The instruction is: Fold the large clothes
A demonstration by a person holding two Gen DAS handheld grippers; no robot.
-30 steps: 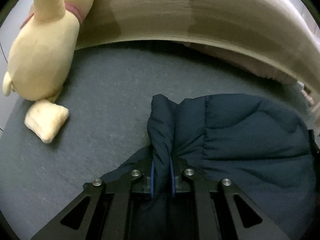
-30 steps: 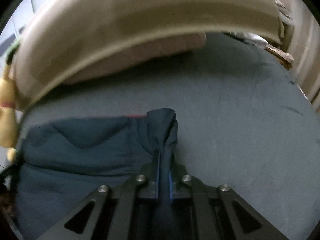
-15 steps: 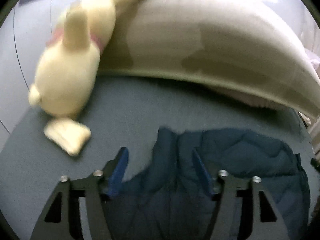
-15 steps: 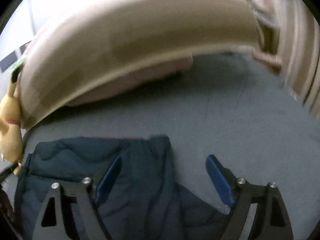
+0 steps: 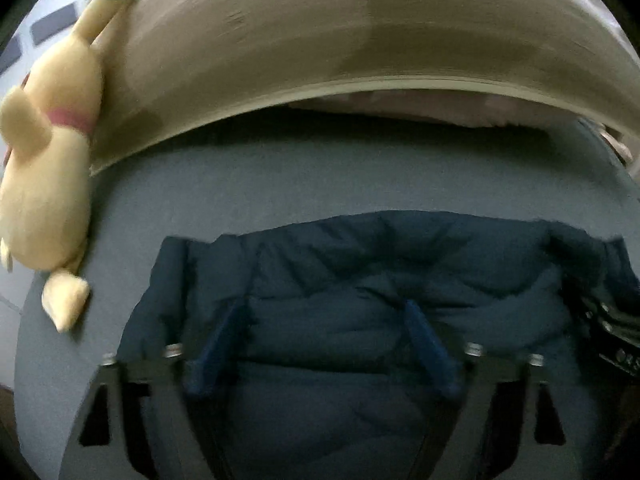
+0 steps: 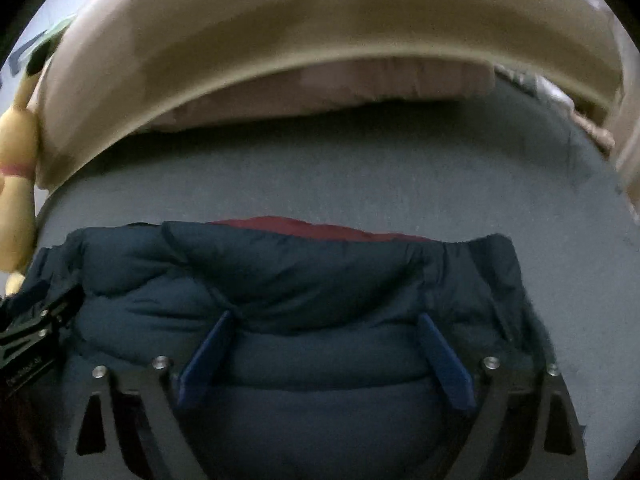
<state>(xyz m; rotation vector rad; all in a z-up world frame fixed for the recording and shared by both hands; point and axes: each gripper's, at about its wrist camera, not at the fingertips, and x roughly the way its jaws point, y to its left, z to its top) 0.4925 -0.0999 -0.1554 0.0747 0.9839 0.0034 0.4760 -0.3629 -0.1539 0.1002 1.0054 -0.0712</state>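
Note:
A dark blue puffer jacket (image 5: 380, 280) lies folded on the grey-blue bed sheet (image 5: 280, 184). In the right wrist view the same jacket (image 6: 300, 280) shows a strip of red lining (image 6: 300, 226) at its far edge. My left gripper (image 5: 324, 312) hovers over the jacket with its jaws opening wide; the blue pads press on nothing. My right gripper (image 6: 324, 322) is over the jacket's right part, its jaws also opening, nothing pinched between them. Each gripper shows at the edge of the other's view: the right gripper (image 5: 612, 328) and the left gripper (image 6: 32, 340).
A yellow plush toy (image 5: 44, 184) lies at the left of the bed against a tan padded headboard (image 5: 340, 40). A pinkish pillow (image 6: 340, 84) sits under the headboard. Bare sheet (image 6: 320, 176) stretches between jacket and pillow.
Both grippers let go of the jacket folds they were pinching and opened wide. Both pulled back towards me over the jacket, which now lies flatter on the sheet.

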